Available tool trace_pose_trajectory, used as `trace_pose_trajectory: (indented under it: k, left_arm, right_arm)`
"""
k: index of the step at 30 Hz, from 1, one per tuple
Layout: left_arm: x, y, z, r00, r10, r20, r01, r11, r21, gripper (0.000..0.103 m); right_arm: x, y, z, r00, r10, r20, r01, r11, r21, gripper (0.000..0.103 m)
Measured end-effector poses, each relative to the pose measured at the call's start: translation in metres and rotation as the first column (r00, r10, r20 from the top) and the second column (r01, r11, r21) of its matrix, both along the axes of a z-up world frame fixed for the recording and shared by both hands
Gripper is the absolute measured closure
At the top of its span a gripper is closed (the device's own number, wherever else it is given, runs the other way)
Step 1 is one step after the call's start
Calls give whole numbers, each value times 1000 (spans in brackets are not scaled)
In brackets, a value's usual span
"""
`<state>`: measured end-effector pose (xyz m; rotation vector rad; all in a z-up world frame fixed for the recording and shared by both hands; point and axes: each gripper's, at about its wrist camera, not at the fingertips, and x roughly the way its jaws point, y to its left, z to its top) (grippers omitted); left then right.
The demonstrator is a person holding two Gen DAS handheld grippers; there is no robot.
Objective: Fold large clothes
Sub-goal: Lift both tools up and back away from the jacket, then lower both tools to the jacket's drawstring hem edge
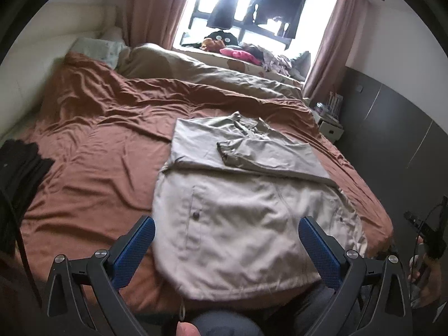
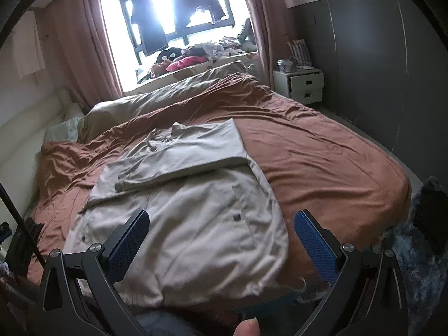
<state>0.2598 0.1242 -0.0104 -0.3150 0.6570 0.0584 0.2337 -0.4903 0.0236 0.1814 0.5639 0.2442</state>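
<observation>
Tongs (image 1: 226, 228) (image 2: 221, 222) both wide apart, empty, above jacket (image 1: 238, 218).

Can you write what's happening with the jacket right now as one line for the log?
task: fold large clothes | jacket: flat on bed, sleeves folded across chest | left gripper: open, empty | right gripper: open, empty

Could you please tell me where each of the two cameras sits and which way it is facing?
Left wrist view: sits on the left tool, above the bed's near edge, facing the window across the beige jacket; both open blue-padded fingers and a fingertip show.
Right wrist view: sits on the right tool, facing the same way, with the nightstand to the right; open fingers and a fingertip show.
Shared: jacket, brown bedspread, window.
</observation>
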Motion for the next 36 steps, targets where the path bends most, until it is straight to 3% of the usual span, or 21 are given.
trace_pose_trajectory:
  k: [10, 18, 23, 29, 34, 36]
  left_arm:
    - [-81, -6, -19, 996, 88, 7, -88, 996, 28, 0]
    - [-126, -6, -48, 996, 90, -5, -90, 996, -24, 0]
    - [-135, -12, -67, 997, 75, -35, -75, 997, -19, 0]
    - [-139, -13, -92, 997, 65, -52, -67, 997, -32, 8]
    - [-129, -2, -117, 994, 60, -89, -68, 994, -89, 21]
    - [-121, 4, -123, 993, 68, -94, -77, 992, -101, 21]
  right_arm:
    - [-58, -45, -22, 999, 46, -10, -46, 999, 26, 0]
    - [-78, -61, -48, 998, 59, -27, -59, 998, 12, 0]
    - [-92, -67, -62, 997, 62, -50, -60, 997, 41, 0]
    - [-95, -71, -74, 997, 52, -61, -49, 998, 48, 0]
    - [-87, -70, -86, 995, 46, -87, -39, 997, 72, 0]
    - [-81, -68, -90, 994, 45, -102, -37, 996, 80, 3]
